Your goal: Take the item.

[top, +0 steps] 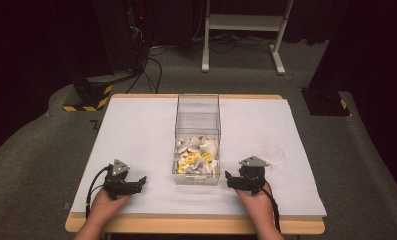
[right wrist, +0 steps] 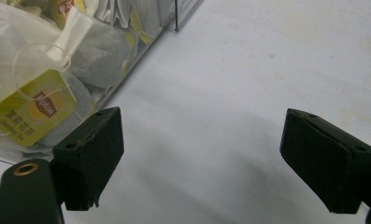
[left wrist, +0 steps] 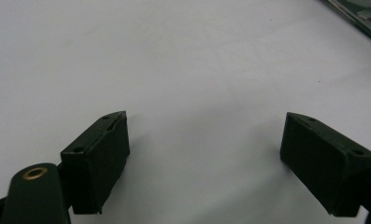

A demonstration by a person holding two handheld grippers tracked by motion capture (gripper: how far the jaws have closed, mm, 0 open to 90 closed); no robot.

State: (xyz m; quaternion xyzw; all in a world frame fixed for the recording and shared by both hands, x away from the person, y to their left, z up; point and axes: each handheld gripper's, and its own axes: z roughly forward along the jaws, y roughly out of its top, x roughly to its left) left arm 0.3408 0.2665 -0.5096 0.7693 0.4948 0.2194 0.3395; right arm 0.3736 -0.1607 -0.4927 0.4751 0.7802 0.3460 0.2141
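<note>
A clear plastic box (top: 198, 112) stands at the table's middle, its near half piled with tea bags (top: 196, 157) that carry yellow tags. My left gripper (top: 141, 181) rests on the white table left of the box, open, with bare table between its jaws (left wrist: 206, 126); a corner of the box (left wrist: 360, 16) shows at the upper right of the left gripper view. My right gripper (top: 228, 177) lies right of the box, open and holding nothing (right wrist: 203, 119). Just beyond its left jaw, behind the clear wall, is a tea bag with a yellow tag (right wrist: 33, 112).
A small clear round dish (top: 273, 154) lies on the white table top (top: 136, 130) to the right of the box, past my right gripper. Beyond the table are a black stand with hazard stripes (top: 88, 97) and a white frame's legs (top: 241, 30).
</note>
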